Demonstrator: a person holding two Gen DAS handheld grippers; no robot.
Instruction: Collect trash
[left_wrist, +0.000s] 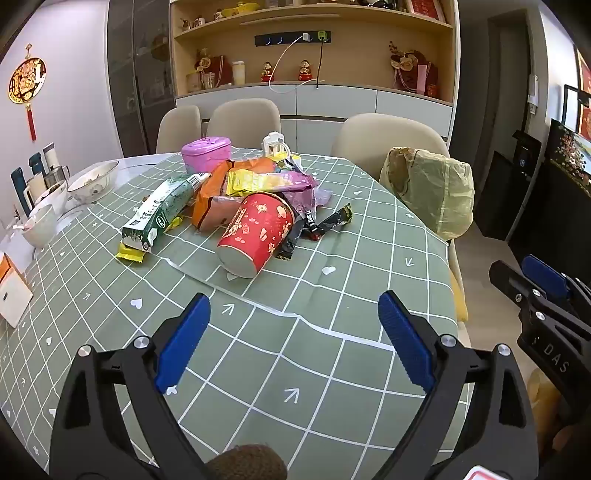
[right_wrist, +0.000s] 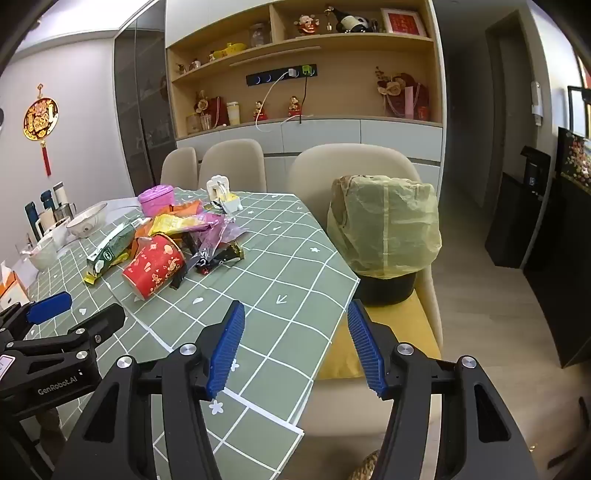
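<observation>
A green checked table carries a wrapper pile, red cup and bowls.

Left gripper: black plastic frame, two angled arms with triangular cut-outs, round silver screws at the pivots.
Left fingers: blue ribbed pads on black carriers.
Left body marking: white "GenRobot.AI" lettering on its black side, seen from the right wrist view.
Right gripper: same black frame, silver screws at each joint.
Right fingers: blue pads with fine ridges.
Right body marking: white letters "DAS" on its black side, seen from the left wrist view.
</observation>
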